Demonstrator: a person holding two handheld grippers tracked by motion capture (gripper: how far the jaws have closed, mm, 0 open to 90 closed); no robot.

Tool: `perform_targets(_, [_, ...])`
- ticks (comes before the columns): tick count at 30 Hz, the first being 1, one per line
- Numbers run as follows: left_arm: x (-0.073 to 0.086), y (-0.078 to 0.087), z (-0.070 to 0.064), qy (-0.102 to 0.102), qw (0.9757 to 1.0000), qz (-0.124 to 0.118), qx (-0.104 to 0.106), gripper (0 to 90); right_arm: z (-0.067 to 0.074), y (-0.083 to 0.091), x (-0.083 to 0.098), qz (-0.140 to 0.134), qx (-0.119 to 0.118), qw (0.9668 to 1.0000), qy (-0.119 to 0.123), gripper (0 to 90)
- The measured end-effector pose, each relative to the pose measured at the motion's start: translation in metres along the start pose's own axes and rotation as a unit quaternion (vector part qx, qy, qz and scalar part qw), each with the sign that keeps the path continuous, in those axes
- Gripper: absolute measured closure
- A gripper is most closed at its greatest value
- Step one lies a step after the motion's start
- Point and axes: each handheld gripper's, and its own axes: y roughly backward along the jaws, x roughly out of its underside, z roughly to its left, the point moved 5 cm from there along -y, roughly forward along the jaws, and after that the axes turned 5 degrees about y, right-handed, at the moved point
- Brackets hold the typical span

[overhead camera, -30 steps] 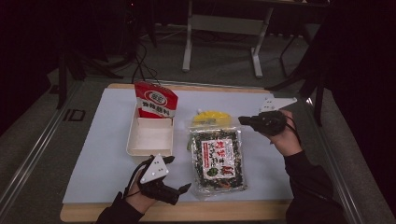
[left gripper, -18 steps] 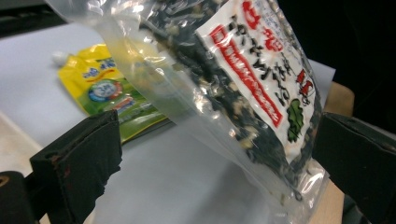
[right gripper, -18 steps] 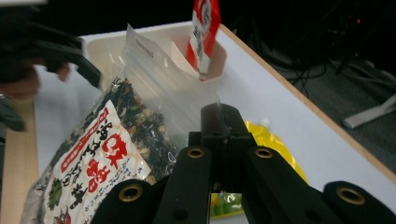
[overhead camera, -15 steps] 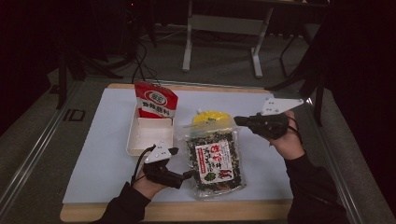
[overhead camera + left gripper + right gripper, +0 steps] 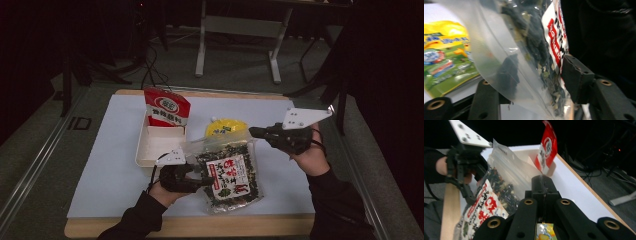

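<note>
One clear bag of dark dried greens (image 5: 229, 175), with a red-and-white label, lies on the near middle of the white table (image 5: 105, 165); its left edge is lifted off the surface. The left gripper (image 5: 202, 177) clamps that edge: in the left gripper view the clear film (image 5: 506, 65) passes between the two black jaws, which have just been closing and now press on it from both sides, about half parted. Just behind the bag lies a yellow packet (image 5: 226, 128), touching or nearly touching its far end. Left of the packet stands a shallow white tray (image 5: 159, 145), and a red pouch (image 5: 166, 107) leans upright at the tray's far end. The right gripper (image 5: 255, 132) hovers above the table at the bag's far right corner, jaws fully together, holding nothing.
</note>
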Motion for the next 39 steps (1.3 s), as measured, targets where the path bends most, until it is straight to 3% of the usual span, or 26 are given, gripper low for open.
perform_targets(2, [-0.002, 0.003, -0.003, 0.004, 0.9998, -0.008, 0.016, 61.1, 0.003, 0.002, -0.004, -0.003, 0.0, 1.0, 0.005, 90.0])
perform_targets(5, [-0.004, 0.005, -0.01, 0.005, 0.9996, -0.008, 0.026, 66.7, 0.005, 0.004, -0.008, -0.003, 0.003, 0.9999, 0.01, 90.0])
perform_targets(8, [-0.007, 0.011, -0.023, -0.016, 0.9996, -0.013, 0.019, 75.3, 0.007, 0.01, -0.012, -0.011, 0.003, 0.9998, 0.015, 90.0])
perform_targets(9, [-0.009, 0.013, -0.026, -0.034, 0.9993, -0.017, -0.001, 77.1, 0.007, 0.014, -0.014, -0.018, 0.0, 0.9997, 0.014, 90.0])
perform_targets(11, [-0.014, 0.018, -0.034, -0.042, 0.9991, -0.007, 0.0, 77.5, 0.008, 0.017, -0.017, -0.025, 0.0, 0.9996, 0.015, 90.0])
perform_targets(14, [-0.019, 0.022, -0.043, -0.059, 0.998, -0.008, -0.019, 77.6, 0.009, 0.02, -0.019, -0.034, 0.0, 0.9993, 0.014, 90.0])
perform_targets(18, [-0.026, 0.026, -0.048, -0.068, 0.9971, -0.01, -0.032, 78.0, 0.009, 0.026, -0.024, -0.057, 0.0, 0.9983, 0.014, 88.7])
perform_targets(24, [-0.039, 0.034, -0.047, -0.071, 0.9963, -0.02, -0.045, 78.1, 0.005, 0.03, -0.023, -0.077, 0.005, 0.997, 0.001, 69.6])
perform_targets(33, [-0.061, 0.055, -0.043, -0.085, 0.9931, -0.034, -0.073, 78.1, -0.004, 0.019, 0.01, -0.068, 0.009, 0.9963, -0.051, 52.3])
perform_targets(34, [-0.065, 0.06, -0.042, -0.087, 0.9918, -0.041, -0.084, 78.1, -0.005, 0.012, 0.023, -0.062, 0.008, 0.9955, -0.071, 46.9])
perform_targets(36, [-0.067, 0.064, -0.041, -0.087, 0.9919, -0.039, -0.084, 78.1, -0.006, 0.008, 0.031, -0.059, 0.011, 0.9948, -0.082, 41.3])
perform_targets(37, [-0.072, 0.071, -0.039, -0.09, 0.99, -0.047, -0.098, 78.1, -0.007, 0.006, 0.036, -0.055, 0.012, 0.9944, -0.09, 38.5])
perform_targets(39, [-0.075, 0.075, -0.037, -0.092, 0.9896, -0.048, -0.101, 78.0, -0.008, 0.004, 0.041, -0.061, 0.008, 0.9927, -0.104, 38.1])
